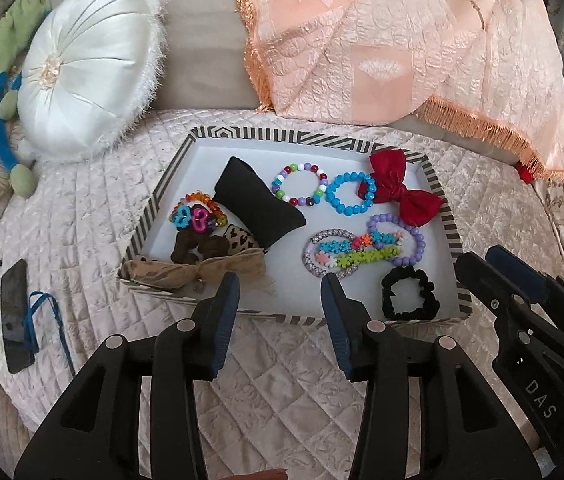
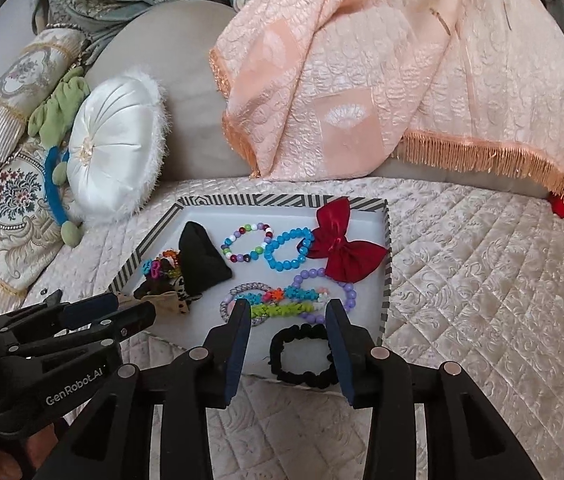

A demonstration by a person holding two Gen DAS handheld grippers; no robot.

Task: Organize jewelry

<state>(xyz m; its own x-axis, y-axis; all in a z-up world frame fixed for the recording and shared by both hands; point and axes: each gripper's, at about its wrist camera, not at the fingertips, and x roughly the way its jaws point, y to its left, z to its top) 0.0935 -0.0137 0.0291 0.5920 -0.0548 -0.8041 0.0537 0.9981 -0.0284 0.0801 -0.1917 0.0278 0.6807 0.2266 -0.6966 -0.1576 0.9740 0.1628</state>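
Observation:
A striped tray point(image 1: 440, 196) point(image 2: 386, 264) lies on a quilted bed. In it lie a black cushion point(image 1: 256, 204) point(image 2: 202, 262), a multicolour bead bracelet point(image 1: 302, 184) point(image 2: 248, 242), a blue bead bracelet point(image 1: 352, 194) point(image 2: 288, 250), a red bow point(image 1: 400, 192) point(image 2: 342, 250), a purple bead bracelet point(image 1: 416, 236), flower clips point(image 1: 362, 250) point(image 2: 282, 304), a black scrunchie point(image 1: 410, 294) point(image 2: 302, 354) and a tan bow point(image 1: 194, 272). My left gripper point(image 1: 280, 286) is open and empty over the tray's near edge. My right gripper point(image 2: 288, 312) is open and empty just above the scrunchie.
A white round pillow point(image 1: 90, 80) point(image 2: 116, 152) lies beyond the tray's left corner. A peach fringed blanket point(image 1: 402, 52) point(image 2: 362, 80) is draped behind. A black phone point(image 1: 16, 316) and a blue cord point(image 1: 48, 320) lie on the quilt to the left.

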